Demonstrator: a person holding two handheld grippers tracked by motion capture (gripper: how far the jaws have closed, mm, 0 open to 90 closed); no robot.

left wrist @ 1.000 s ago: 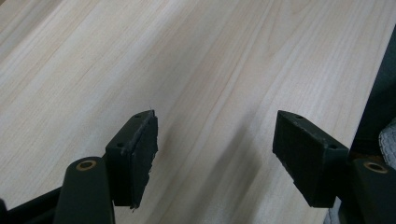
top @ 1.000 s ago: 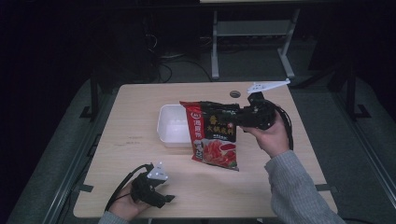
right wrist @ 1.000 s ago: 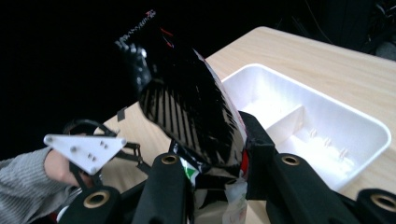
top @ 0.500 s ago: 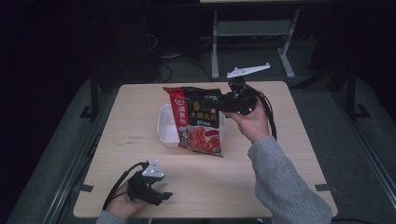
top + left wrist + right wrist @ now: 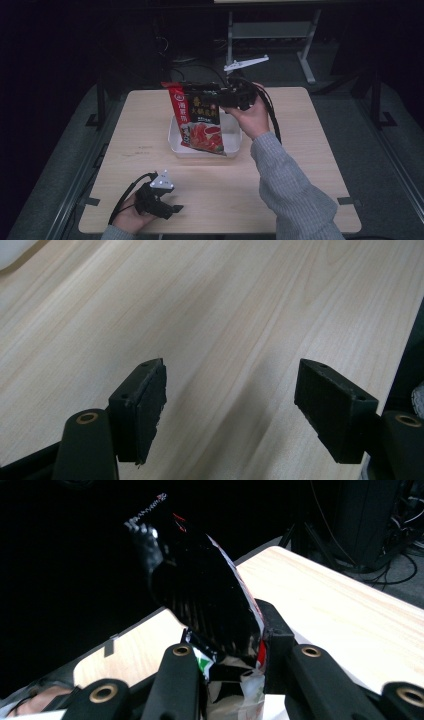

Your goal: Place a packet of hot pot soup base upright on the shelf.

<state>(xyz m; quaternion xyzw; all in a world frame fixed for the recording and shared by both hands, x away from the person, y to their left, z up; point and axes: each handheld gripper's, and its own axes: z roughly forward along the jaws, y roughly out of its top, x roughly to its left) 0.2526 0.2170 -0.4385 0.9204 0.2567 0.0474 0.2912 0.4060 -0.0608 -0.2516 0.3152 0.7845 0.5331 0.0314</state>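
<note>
A red and black snack bag hangs upright over the white tray in the middle of the table. My right gripper is shut on the bag's top right edge; in the right gripper view the bag sits pinched between both jaws of my right gripper. My left gripper rests on the table near the front left edge, held in a hand, its jaws open. The left gripper view shows its jaws spread over bare wood with nothing between the pads.
The light wooden table has dark floor all round it. A metal stand and cables lie beyond the far edge. A grey sleeve crosses the table's right front part.
My right gripper has carried the bag leftward and up, from the table's right side to above the white tray. The left gripper has stayed put.
</note>
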